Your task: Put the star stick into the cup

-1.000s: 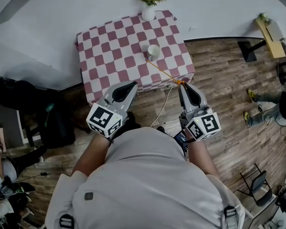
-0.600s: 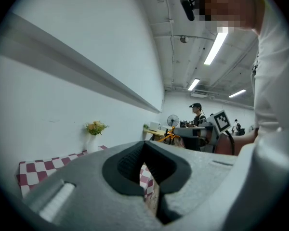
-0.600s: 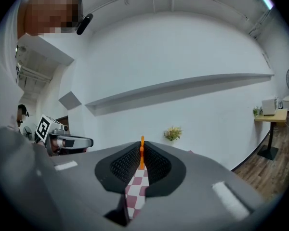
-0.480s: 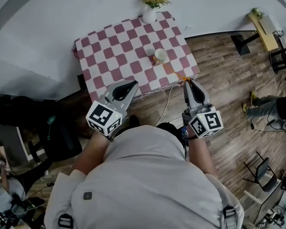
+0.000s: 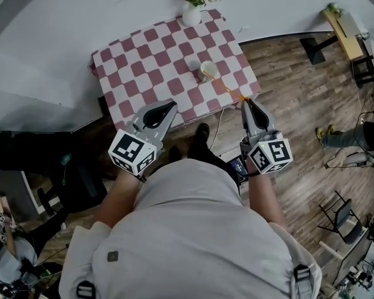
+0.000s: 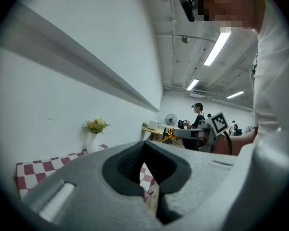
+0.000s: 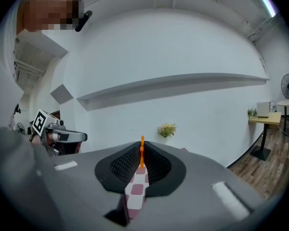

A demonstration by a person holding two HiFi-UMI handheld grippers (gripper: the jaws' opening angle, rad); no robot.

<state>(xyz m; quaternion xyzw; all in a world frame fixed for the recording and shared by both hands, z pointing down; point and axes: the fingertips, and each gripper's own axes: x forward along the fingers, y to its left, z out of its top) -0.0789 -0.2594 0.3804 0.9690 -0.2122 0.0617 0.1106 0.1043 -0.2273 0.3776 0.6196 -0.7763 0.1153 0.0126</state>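
Star stick (image 5: 225, 87) sat pinched in the right gripper (image 5: 244, 102), reaching toward the cup (image 5: 207, 71). A slow, steady aim was needed. Left gripper (image 5: 164, 109) was closed, empty.

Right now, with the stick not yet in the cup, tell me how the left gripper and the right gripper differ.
The right gripper is shut on the orange star stick, which runs toward the white cup. The left gripper is shut with nothing between its jaws. The right gripper's tip is by the table's near right corner, while the left gripper is over the near edge, further left. Both point toward the table.
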